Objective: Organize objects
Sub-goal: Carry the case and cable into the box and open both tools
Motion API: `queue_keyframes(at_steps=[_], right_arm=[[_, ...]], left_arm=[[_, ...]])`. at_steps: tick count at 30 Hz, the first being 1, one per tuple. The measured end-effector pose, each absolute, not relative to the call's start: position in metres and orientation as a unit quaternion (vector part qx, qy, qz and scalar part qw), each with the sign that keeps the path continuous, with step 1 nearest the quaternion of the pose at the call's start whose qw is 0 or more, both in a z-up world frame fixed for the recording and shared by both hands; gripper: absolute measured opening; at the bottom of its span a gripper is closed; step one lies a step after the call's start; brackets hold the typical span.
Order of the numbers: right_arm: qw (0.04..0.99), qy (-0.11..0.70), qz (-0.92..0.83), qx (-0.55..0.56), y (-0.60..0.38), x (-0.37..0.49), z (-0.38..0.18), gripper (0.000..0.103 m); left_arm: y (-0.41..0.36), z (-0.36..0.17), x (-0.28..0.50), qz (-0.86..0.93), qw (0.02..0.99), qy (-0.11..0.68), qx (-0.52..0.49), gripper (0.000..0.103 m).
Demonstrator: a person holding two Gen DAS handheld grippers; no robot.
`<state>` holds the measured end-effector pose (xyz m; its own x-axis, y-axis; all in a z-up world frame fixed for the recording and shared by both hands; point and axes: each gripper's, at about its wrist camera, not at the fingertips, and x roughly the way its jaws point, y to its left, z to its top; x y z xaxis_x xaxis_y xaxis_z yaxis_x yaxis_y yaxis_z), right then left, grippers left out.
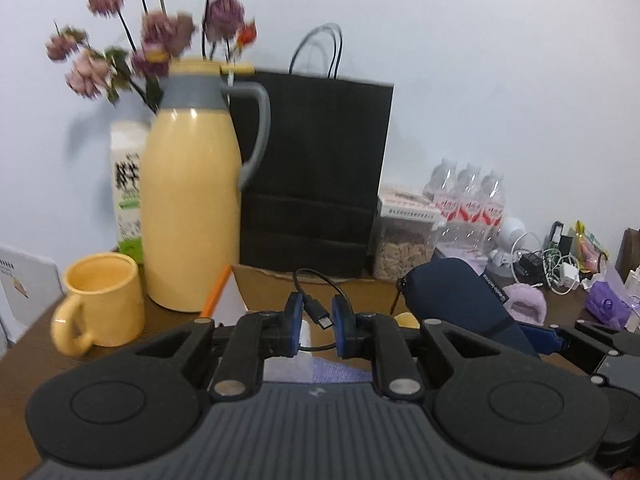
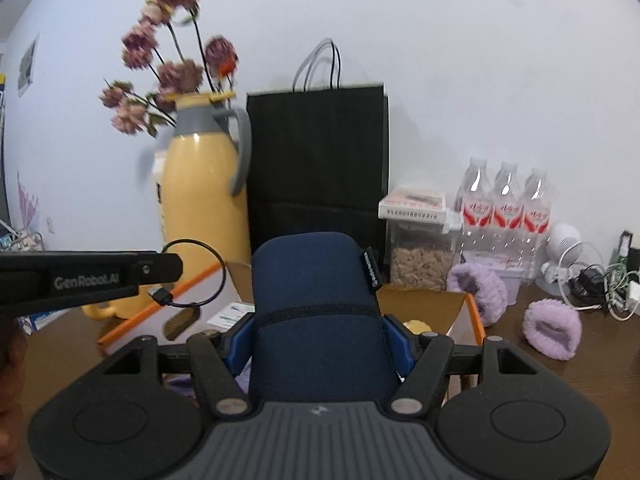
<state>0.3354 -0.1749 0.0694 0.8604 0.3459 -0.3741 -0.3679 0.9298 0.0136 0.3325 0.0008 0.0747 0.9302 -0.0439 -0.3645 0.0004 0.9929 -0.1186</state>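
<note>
Above the open cardboard box (image 2: pixel 424 308) mid-tabletop, the right gripper (image 2: pixel 320 344) is clamped on the navy pouch (image 2: pixel 316 300) and the left gripper (image 1: pixel 316 326) pinches a black USB cable (image 1: pixel 316 312) — lower both level, steady, well inside its walls.

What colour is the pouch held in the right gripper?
Dark navy blue pouch, with a small black side tag; clearest in the right wrist view.

On the tabletop (image 1: pixel 32 344) the mug (image 1: pixel 102 300) stands left of the jug (image 1: pixel 192 208), the paper bag (image 1: pixel 316 176) right of it, and the bottles (image 1: pixel 468 200) further right, behind the jar (image 1: pixel 404 240).
</note>
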Motion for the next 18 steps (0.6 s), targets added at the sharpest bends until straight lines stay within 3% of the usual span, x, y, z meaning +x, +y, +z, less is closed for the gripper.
queue_keyframes(at_steps=[10, 12, 14, 15, 16, 18], right_arm=[[0.955, 0.23, 0.184, -0.037, -0.171, 0.378, 0.037, 0.066], [0.953, 0.242, 0.182, -0.032, -0.173, 0.381, 0.033, 0.067], [0.953, 0.245, 0.173, -0.032, -0.175, 0.38, 0.032, 0.079], [0.955, 0.242, 0.167, -0.032, -0.176, 0.379, 0.032, 0.096], [0.958, 0.236, 0.161, -0.032, -0.177, 0.376, 0.033, 0.103], [0.961, 0.222, 0.159, -0.036, -0.178, 0.371, 0.036, 0.103]], left_arm=[[0.0, 0.042, 0.372, -0.018, 0.972, 0.23, -0.039, 0.017], [0.0, 0.038, 0.372, -0.016, 0.972, 0.234, -0.036, 0.022], [-0.001, 0.036, 0.371, -0.014, 0.972, 0.233, -0.033, 0.051], [-0.002, 0.036, 0.369, -0.009, 0.973, 0.229, -0.032, 0.085], [-0.003, 0.037, 0.367, -0.004, 0.975, 0.221, -0.032, 0.103], [-0.004, 0.039, 0.361, 0.002, 0.98, 0.198, -0.031, 0.103]])
